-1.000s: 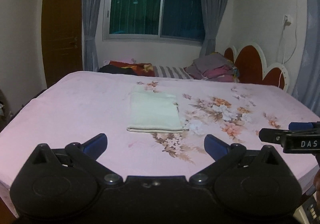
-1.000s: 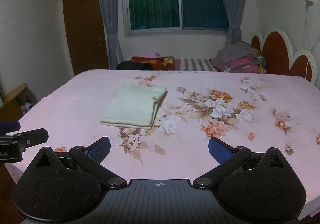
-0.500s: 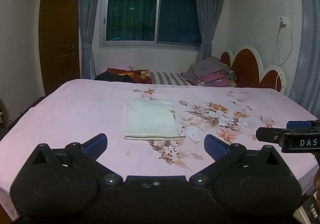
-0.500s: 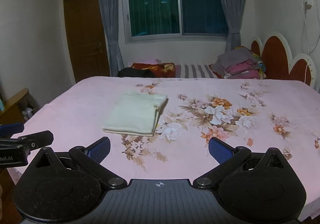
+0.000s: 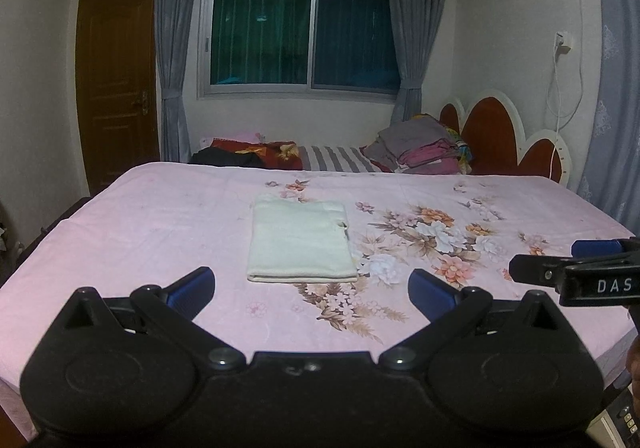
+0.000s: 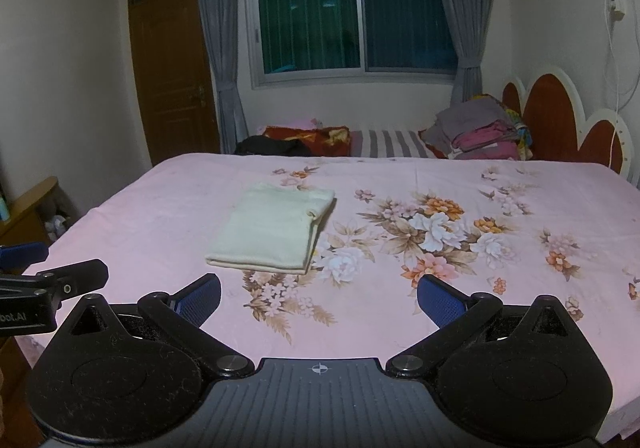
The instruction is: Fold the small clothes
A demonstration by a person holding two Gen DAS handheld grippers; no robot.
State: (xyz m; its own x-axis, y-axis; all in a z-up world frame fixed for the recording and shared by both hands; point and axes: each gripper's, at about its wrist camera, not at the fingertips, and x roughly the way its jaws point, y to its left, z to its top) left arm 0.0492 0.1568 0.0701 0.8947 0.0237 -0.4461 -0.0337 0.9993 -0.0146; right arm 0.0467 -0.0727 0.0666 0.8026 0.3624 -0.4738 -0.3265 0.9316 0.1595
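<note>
So the cream garment is already a neat flat rectangle, lying on the pink flowered bedsheet toward the middle of the bed, just left of the big flower print. My guess is the folding on this piece is basically done — the edges are lined up and the thick fold faces the near edge of the bed.

Both tools are pulled away from it. The left gripper has its blue pads spread wide with nothing between them, and the right gripper is the same: wide apart, empty. Each one hangs over the near edge of the bed, well apart from the cloth, and each pokes into the side of the other's view. Looks to me like a hands-off pose, so nothing drags the stack out of shape.

The sheet is smooth and soft-looking, so a folded piece should sit fine but could slide if nudged.

Room-wise: dim lighting, a dark window with grey curtains, a brown door on the left, and a pile of clothes at the far side by the red headboard — possibly the next items, can't tell.
</note>
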